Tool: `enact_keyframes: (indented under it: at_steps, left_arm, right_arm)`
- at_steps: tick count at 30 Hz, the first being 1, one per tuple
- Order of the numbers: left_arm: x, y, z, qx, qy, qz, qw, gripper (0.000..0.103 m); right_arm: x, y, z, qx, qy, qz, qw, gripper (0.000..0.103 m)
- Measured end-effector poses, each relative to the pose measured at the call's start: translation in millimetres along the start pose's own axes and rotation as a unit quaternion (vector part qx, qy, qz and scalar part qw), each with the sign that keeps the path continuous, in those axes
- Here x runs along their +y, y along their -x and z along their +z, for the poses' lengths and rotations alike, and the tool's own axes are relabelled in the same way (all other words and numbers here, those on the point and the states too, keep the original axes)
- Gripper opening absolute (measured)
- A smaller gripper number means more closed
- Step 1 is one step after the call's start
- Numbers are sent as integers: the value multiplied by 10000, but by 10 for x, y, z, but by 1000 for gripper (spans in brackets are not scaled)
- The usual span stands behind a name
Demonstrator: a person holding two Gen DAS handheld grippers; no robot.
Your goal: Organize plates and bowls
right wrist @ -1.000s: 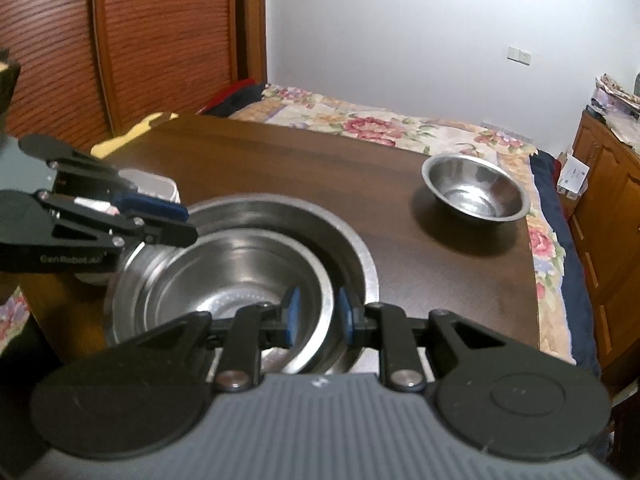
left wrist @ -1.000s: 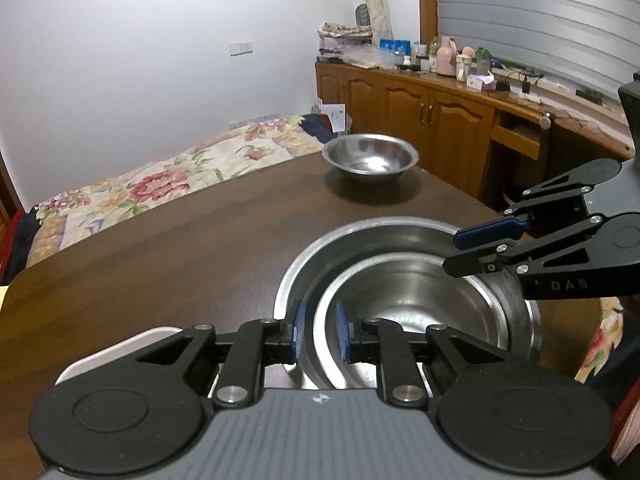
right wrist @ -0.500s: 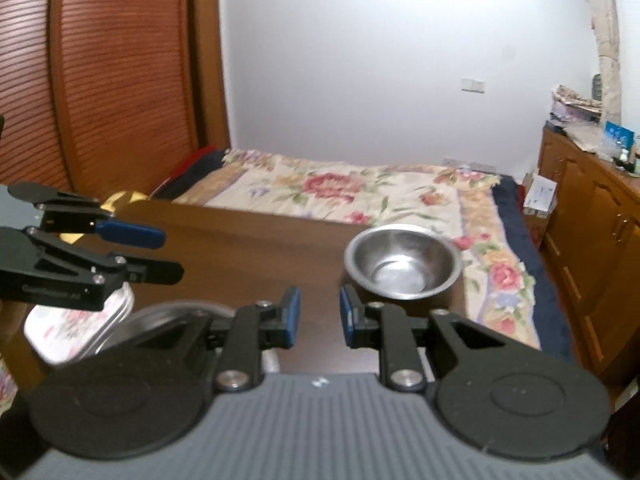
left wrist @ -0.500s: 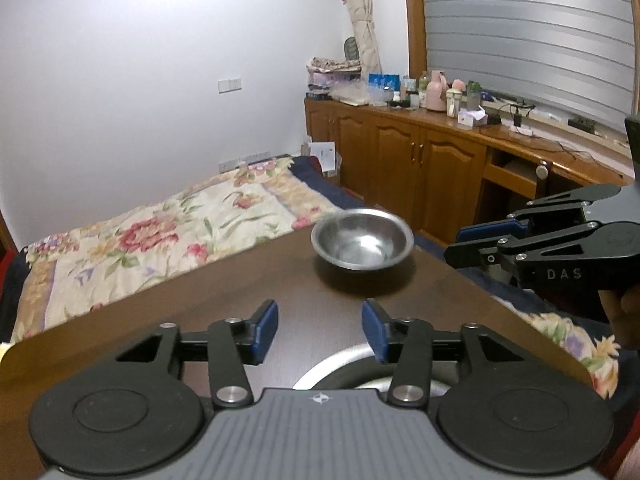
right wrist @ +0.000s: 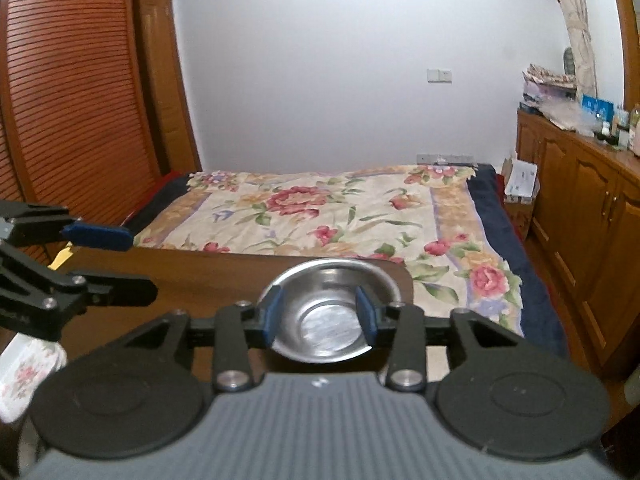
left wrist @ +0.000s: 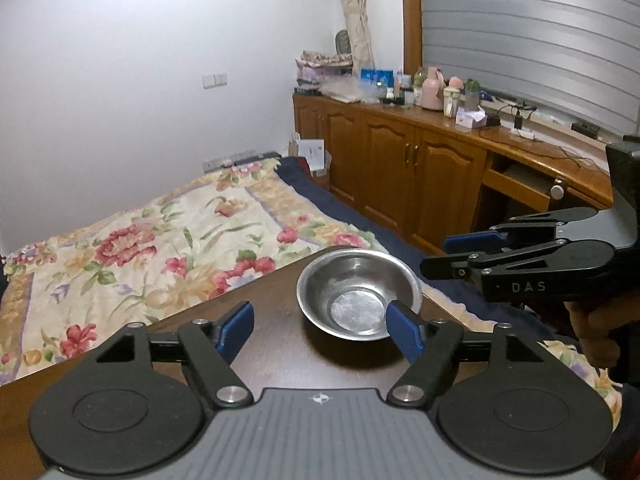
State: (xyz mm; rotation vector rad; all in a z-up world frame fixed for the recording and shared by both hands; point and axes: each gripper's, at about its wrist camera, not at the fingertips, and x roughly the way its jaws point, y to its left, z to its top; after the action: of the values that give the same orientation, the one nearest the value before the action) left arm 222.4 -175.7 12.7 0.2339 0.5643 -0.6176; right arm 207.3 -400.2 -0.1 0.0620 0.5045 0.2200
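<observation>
A small steel bowl [left wrist: 358, 294] [right wrist: 326, 326] sits alone near the far corner of the dark wooden table [left wrist: 276, 360] [right wrist: 192, 276]. My left gripper [left wrist: 320, 332] hovers just short of the bowl. Its jaws are opening wide and nothing is between the pads. My right gripper [right wrist: 319, 315] points at the bowl from the other side, framing it between its blue pads without touching. Its jaws are opening too. In the left wrist view the right gripper [left wrist: 442, 254] hangs just right of the bowl's rim. The left gripper [right wrist: 134, 262] shows at the left edge of the right wrist view.
A floral plate [right wrist: 24, 368] lies at the table's near left. Beyond the table's far edge is a bed with a flowered cover [left wrist: 160, 240]. Wooden cabinets [left wrist: 400, 172] with bottles line the right wall. A person's hand [left wrist: 596, 328] holds the right gripper.
Both grippers let go of the nested steel bowls' rims, rose and moved forward toward the small bowl. The stack has dropped out of view, and both jaws have widened.
</observation>
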Motion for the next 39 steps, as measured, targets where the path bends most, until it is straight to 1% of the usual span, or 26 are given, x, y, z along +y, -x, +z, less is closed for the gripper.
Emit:
enact_keyframes:
  at_steps: [5, 7, 9, 18, 28, 35, 39]
  left_arm:
    - [89, -327, 69, 255, 75, -80, 9996, 73]
    - [122, -460, 82, 390, 127, -126, 9991, 64]
    - [150, -593, 94, 517, 169, -156, 9984, 61]
    - [215, -1057, 106, 886, 215, -323, 9953, 52]
    - [260, -1277, 105, 1110, 454, -422, 9919, 45]
    - [273, -1319, 103, 1166, 553, -429, 9907, 45]
    - [285, -1334, 84, 1201, 585, -448, 9900, 42]
  right_arm:
    - [-185, -267, -42, 158, -208, -81, 9996, 41]
    - [-242, -344, -89, 234, -285, -99, 9993, 41]
    - [-292, -423, -138, 313, -347, -118, 9988, 41]
    - [-433, -584, -242, 502, -625, -67, 9968, 41]
    - [-489, -654, -240, 518, -863, 126, 9948, 41]
    - [-482, -675, -251, 541, -890, 146, 9945, 41]
    - [-461, -695, -257, 560, -899, 167, 9942, 41]
